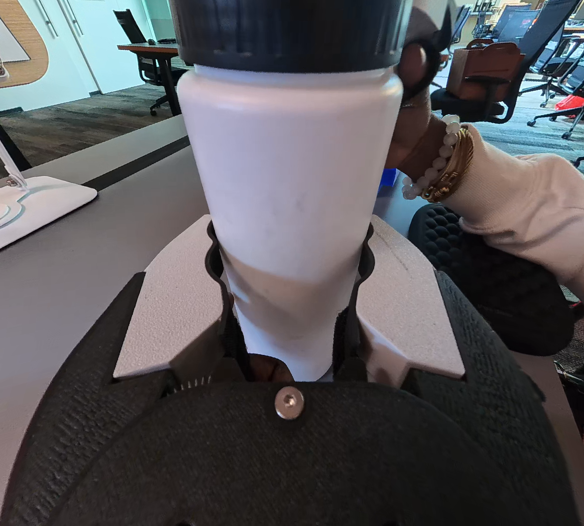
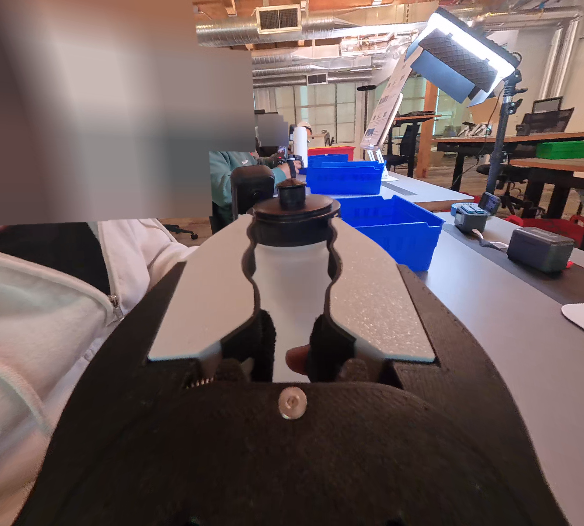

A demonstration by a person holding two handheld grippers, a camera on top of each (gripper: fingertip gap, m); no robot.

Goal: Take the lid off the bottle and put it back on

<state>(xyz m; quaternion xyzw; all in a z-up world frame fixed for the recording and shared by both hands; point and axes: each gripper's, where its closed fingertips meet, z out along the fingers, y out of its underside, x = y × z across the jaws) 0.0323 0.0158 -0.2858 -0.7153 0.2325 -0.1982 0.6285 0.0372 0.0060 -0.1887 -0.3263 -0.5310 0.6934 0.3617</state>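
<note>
The left tongs [image 1: 289, 245] are clenched round the lower body of the white bottle [image 1: 290, 163], which stands upright above the grey desk [image 1: 94, 242]. Its black lid [image 1: 289, 8] sits on top. To the right, a hand [image 1: 414, 119] with bracelets holds the other tool. The right tongs [image 2: 292, 236] grasp the lid's rim on both sides; 2 blue bins [image 2: 395, 226] stand on the desk beyond.

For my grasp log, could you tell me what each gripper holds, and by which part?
The left gripper clamps the white bottle around its lower body. The right gripper closes on the black lid, which sits on the bottle.
</note>
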